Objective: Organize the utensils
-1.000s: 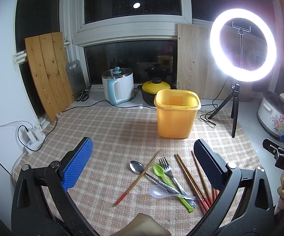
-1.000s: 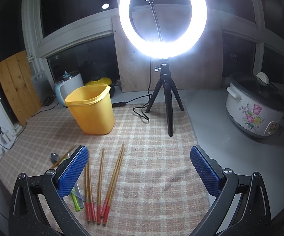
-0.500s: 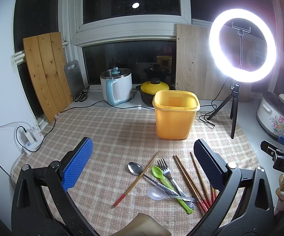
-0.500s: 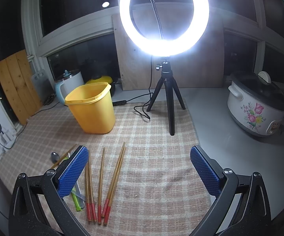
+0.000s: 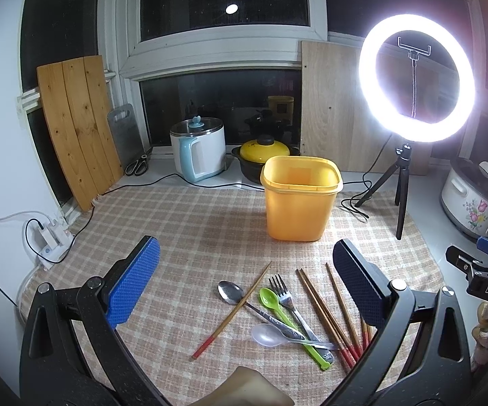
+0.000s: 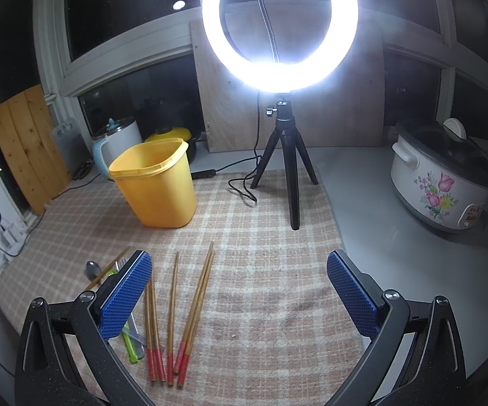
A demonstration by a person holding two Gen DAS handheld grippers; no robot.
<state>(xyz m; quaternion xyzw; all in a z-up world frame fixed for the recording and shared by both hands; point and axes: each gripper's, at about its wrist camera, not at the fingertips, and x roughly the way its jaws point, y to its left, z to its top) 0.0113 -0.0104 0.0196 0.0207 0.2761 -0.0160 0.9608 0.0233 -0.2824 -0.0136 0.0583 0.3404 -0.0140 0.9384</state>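
An empty yellow tub (image 5: 300,199) stands upright on the checked cloth; it also shows in the right wrist view (image 6: 156,186). In front of it lie a metal spoon (image 5: 230,293), a green plastic spoon (image 5: 277,308), a fork (image 5: 282,291), a clear plastic spoon (image 5: 267,334), one lone red-tipped chopstick (image 5: 233,311) and several more chopsticks (image 5: 325,311), also seen in the right wrist view (image 6: 176,308). My left gripper (image 5: 245,287) is open and empty above the utensils. My right gripper (image 6: 238,291) is open and empty, right of the chopsticks.
A ring light on a tripod (image 6: 287,169) stands at the cloth's back right with its cable (image 6: 240,186). A flowered cooker (image 6: 443,182) sits right. A kettle (image 5: 200,150), yellow-lidded pot (image 5: 264,155), wooden board (image 5: 74,128) and power strip (image 5: 49,240) line the back and left.
Both grippers have drifted slightly; the view of the left one has pulled back a little from the tub. Nothing was taken hold of and the utensils have not moved.
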